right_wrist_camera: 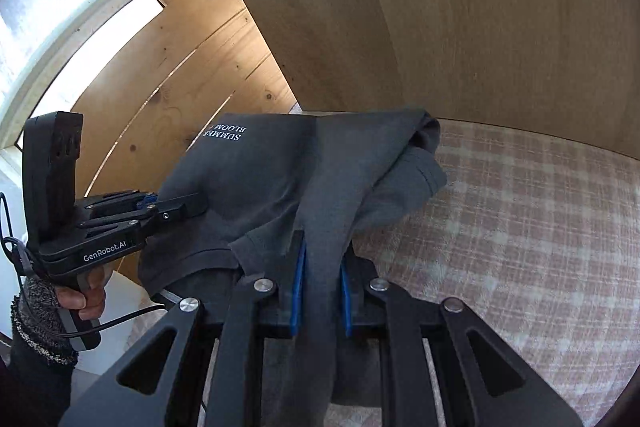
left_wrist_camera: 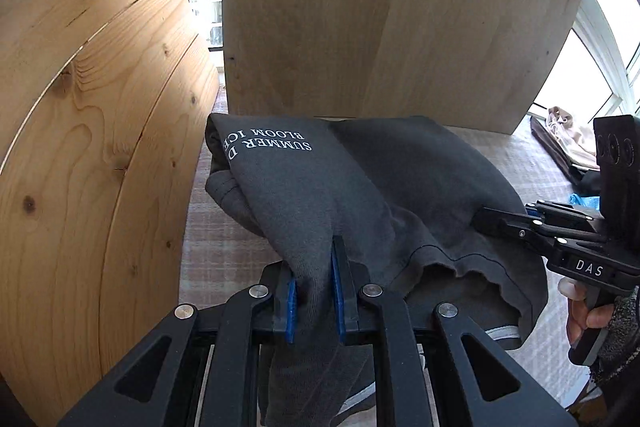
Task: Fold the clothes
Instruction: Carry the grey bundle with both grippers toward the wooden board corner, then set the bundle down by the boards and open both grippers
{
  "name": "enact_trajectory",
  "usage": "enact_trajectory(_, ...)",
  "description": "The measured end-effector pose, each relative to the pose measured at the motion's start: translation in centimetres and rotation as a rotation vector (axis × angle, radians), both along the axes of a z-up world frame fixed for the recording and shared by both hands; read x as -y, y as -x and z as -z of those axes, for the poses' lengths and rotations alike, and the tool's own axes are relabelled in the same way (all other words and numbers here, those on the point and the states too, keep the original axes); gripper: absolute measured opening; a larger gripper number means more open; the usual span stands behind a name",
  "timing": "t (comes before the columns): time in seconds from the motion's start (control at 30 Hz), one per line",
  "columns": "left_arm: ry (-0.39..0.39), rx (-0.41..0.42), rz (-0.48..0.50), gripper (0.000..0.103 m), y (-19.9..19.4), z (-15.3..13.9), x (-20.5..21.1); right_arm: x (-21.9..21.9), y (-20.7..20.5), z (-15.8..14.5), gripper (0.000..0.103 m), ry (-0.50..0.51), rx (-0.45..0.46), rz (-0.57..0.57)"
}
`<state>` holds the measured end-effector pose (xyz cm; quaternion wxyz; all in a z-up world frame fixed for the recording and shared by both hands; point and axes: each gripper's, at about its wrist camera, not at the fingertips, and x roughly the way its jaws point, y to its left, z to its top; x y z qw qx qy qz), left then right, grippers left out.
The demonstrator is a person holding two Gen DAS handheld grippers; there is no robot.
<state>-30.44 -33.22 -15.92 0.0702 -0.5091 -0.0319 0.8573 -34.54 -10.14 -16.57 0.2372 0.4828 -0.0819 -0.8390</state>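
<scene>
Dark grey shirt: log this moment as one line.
left gripper shut on dark grey shirt | right gripper shut on shirt | far part on checked cloth | wooden boards behind

Wooden boards point(left_wrist_camera: 100, 131) wall the left and back; checked surface point(right_wrist_camera: 520, 227) lies open rightward.

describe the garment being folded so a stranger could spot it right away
On the pink plaid bedcover, before the pale wooden board, lies a dark grey sweatshirt pinched by both the left gripper and right gripper. Only it carries white "SUMMER BLOOM" lettering.
</scene>
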Motion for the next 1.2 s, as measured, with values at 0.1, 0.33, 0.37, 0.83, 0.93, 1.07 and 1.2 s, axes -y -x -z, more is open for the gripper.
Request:
enact_trajectory(0.1,0.066,0.069,0.005,0.013,1.2,4.0,1.0,0.3,0.6,2.5,0.015,-0.033,0.051,0.008)
enact_trajectory(0.33,0.055,0.089,-0.002,0.017,0.7,5.9,2.4,-2.0,0.8,5.1,0.024,0.004,0.14,0.011)
enact_trajectory(0.37,0.073,0.08,-0.004,0.017,0.2,5.3,2.3,-2.5,0.4,4.5,0.025,-0.004,0.127,0.018)
enact_trajectory(0.83,0.044,0.029,0.008,0.019,-3.7,6.8,1.5,-0.7,-3.3,5.5,0.026,-0.19,0.026,-0.168)
enact_trajectory(0.93,0.031,-0.001,-0.012,0.017,-5.6,4.4,1.3,-2.3,-4.0,3.4,0.027,-0.144,0.045,-0.114)
enact_trajectory(1.07,0.014,-0.04,-0.038,0.03,-8.1,1.2,1.1,-4.1,-7.7,-0.3,0.031,-0.105,-0.027,-0.06)
enact_trajectory(1.2,-0.029,-0.088,-0.061,0.053,-12.7,-1.3,-0.6,-4.3,-12.4,-1.7,0.048,-0.132,-0.073,-0.045)
